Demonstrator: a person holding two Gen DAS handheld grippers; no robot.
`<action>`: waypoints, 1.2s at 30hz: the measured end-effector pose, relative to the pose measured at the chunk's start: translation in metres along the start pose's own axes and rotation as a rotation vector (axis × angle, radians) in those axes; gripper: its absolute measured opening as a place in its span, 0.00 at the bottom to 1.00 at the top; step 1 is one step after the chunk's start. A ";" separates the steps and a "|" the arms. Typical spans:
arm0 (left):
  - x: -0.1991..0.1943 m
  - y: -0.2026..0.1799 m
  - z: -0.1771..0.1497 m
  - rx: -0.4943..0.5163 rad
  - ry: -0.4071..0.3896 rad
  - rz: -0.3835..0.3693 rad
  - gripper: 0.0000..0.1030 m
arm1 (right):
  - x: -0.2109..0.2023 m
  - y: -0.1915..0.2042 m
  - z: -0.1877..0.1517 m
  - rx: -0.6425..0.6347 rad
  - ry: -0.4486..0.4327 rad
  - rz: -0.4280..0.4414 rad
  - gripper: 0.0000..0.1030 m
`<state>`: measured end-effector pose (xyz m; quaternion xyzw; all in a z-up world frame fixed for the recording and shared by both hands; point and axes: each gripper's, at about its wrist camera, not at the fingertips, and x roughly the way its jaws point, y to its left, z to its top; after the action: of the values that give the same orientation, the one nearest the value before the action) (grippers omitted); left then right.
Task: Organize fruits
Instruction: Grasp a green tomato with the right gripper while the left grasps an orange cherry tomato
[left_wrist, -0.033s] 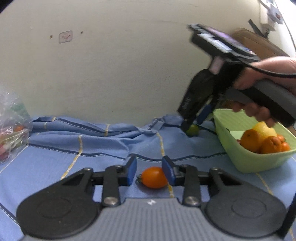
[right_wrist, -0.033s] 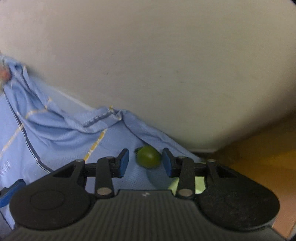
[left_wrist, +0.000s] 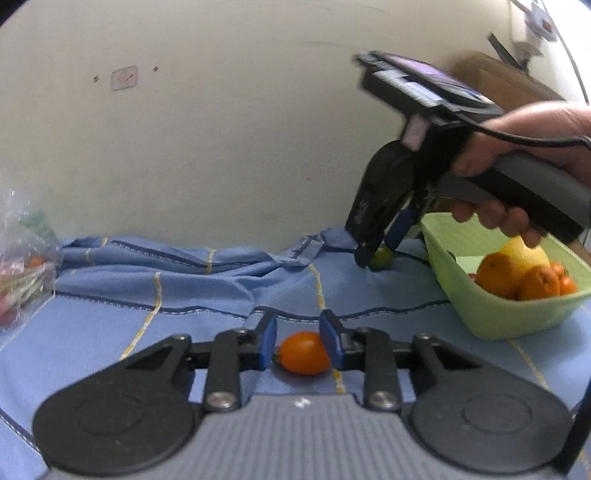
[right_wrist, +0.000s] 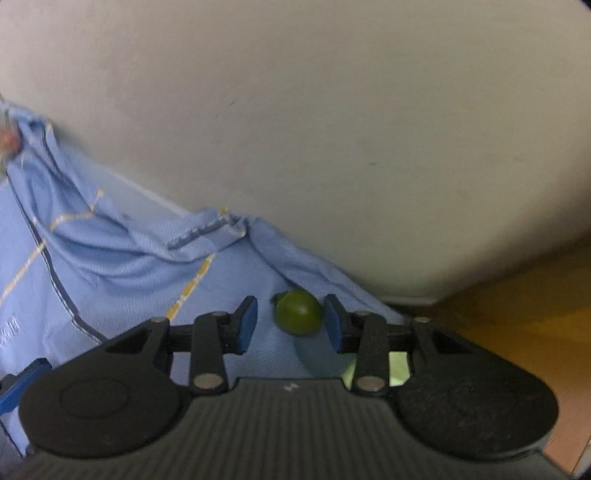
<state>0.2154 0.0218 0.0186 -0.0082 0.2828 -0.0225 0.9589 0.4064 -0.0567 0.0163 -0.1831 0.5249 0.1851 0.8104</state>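
Observation:
A small orange tomato (left_wrist: 303, 352) lies on the blue cloth (left_wrist: 110, 332), and my left gripper (left_wrist: 298, 334) is shut on it, both blue pads against its sides. Near the wall, a small green fruit (right_wrist: 298, 312) rests on the cloth between the jaws of my right gripper (right_wrist: 290, 319). The right pad is at the fruit and a gap shows on its left, so the gripper is open. In the left wrist view the right gripper (left_wrist: 378, 253) points down over the same green fruit (left_wrist: 382, 258), held by a hand (left_wrist: 517, 147).
A pale green basket (left_wrist: 480, 317) stands at the right with oranges (left_wrist: 496, 273) and a lemon (left_wrist: 526, 254) inside. A clear plastic bag (left_wrist: 26, 266) of produce sits at the far left. The cloth bunches in folds along the cream wall (left_wrist: 258, 147).
My left gripper's jaws have narrowed onto the orange tomato. The right gripper stays over the green fruit, its jaws slightly closer together.

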 end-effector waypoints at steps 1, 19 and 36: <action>0.001 0.000 0.000 0.002 0.003 -0.006 0.26 | 0.003 0.005 0.000 -0.040 0.009 -0.025 0.42; -0.022 0.038 -0.011 -0.227 0.051 -0.220 0.21 | -0.090 0.038 -0.115 -0.132 -0.295 0.042 0.30; -0.118 0.029 -0.052 -0.094 0.031 -0.224 0.18 | -0.133 0.112 -0.308 0.019 -0.558 0.266 0.30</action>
<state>0.0898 0.0564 0.0381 -0.0842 0.2956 -0.1163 0.9445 0.0595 -0.1255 0.0094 -0.0472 0.3030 0.3279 0.8936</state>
